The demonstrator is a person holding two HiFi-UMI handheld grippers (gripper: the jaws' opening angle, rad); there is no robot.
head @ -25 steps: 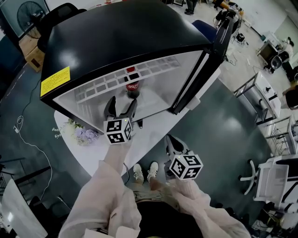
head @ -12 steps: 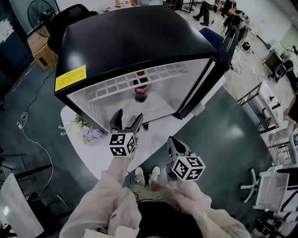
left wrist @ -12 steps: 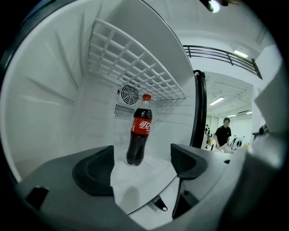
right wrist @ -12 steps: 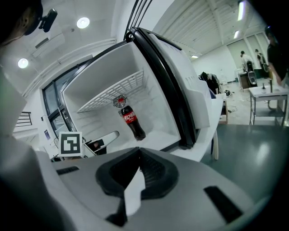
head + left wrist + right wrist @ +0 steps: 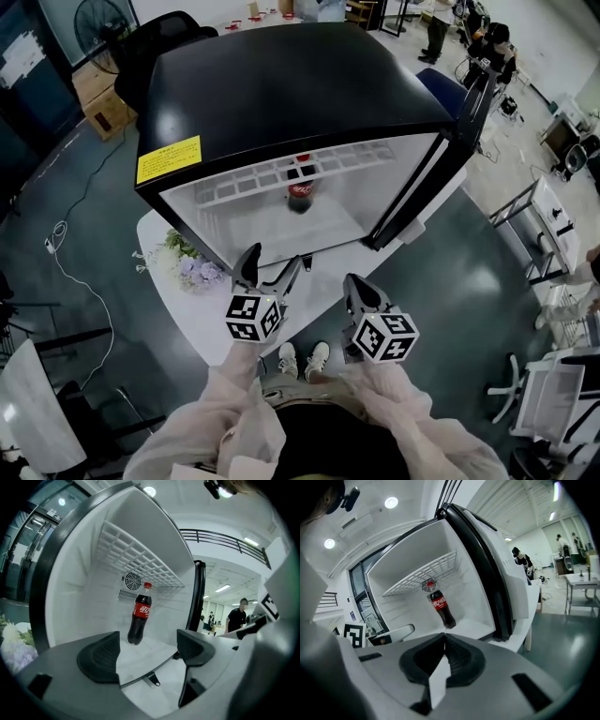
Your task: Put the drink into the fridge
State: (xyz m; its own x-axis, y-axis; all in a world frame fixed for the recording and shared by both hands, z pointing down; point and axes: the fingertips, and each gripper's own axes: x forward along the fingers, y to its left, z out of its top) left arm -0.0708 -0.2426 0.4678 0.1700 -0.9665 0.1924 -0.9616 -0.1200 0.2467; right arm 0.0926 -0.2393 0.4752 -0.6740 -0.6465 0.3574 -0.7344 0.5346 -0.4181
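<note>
A dark cola bottle with a red cap and red label stands upright on the white floor of the open black fridge, under its wire shelf. My left gripper hangs open and empty in front of the fridge opening, well back from the bottle. My right gripper is shut with nothing in it, lower and to the right, near the door side.
The fridge door stands open to the right. The fridge sits on a white table with a bunch of pale flowers at its left. Chairs, cables and desks surround it, and people stand far behind.
Both grippers have drawn back from the fridge toward me, the left one away from the bottle. The bottle stays standing inside. The head view has shifted back.
</note>
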